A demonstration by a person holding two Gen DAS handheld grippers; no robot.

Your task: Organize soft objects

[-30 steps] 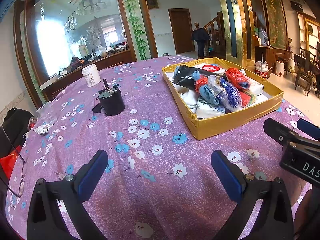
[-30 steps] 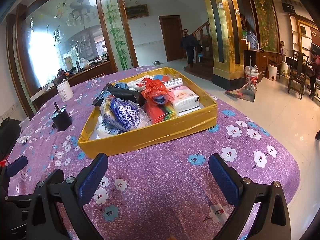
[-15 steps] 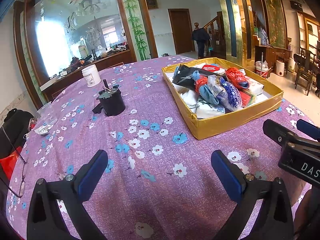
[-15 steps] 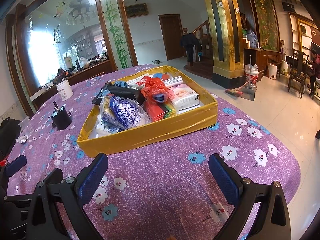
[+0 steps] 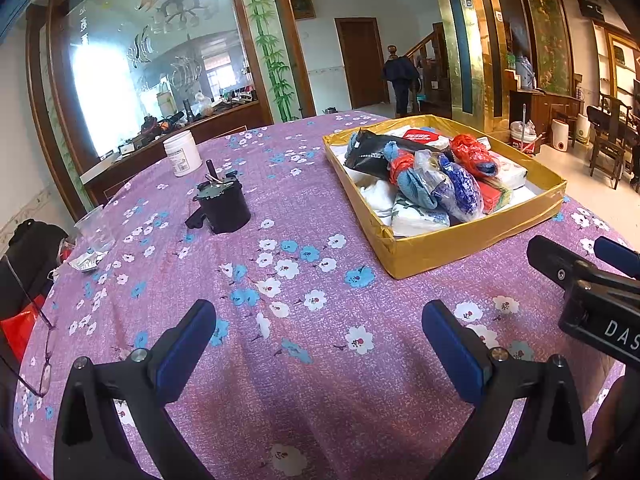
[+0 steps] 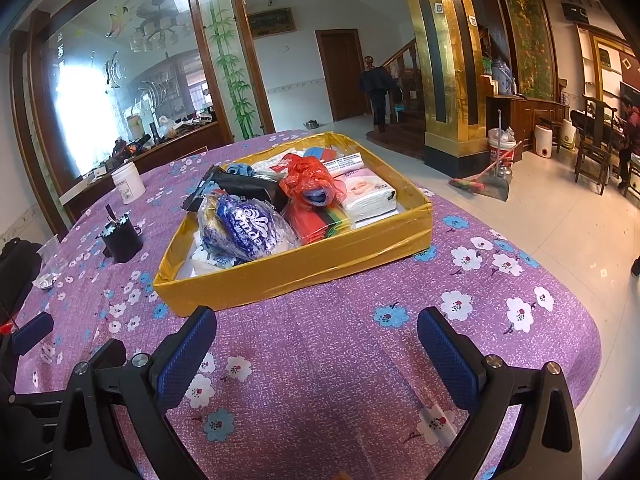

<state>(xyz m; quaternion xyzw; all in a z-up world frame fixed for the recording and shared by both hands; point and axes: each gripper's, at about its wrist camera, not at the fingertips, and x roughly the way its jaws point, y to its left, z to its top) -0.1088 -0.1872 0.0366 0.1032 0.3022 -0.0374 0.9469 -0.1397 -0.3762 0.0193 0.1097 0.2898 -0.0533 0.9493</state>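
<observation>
A shallow yellow box (image 5: pixel 460 242) (image 6: pixel 296 276) sits on the purple flowered tablecloth, filled with soft packages: a blue-printed clear bag (image 6: pixel 244 232), a red plastic bag (image 6: pixel 312 180), a black pouch (image 5: pixel 372 156), a tissue pack (image 6: pixel 370 198) and white cloths (image 5: pixel 376 196). My left gripper (image 5: pixel 320 344) hovers open over bare cloth, left of and nearer than the box. My right gripper (image 6: pixel 316 348) stands open just in front of the box's near wall. Neither holds anything. The right gripper's body (image 5: pixel 592 292) shows at the right edge of the left wrist view.
A black cup with utensils (image 5: pixel 224 208) (image 6: pixel 122 238) and a white jar (image 5: pixel 182 154) stand on the table's left side. Eyeglasses (image 5: pixel 36 356) and a clear plastic cup (image 5: pixel 96 228) lie near the left edge. A person (image 6: pixel 378 88) stands far back by the stairs.
</observation>
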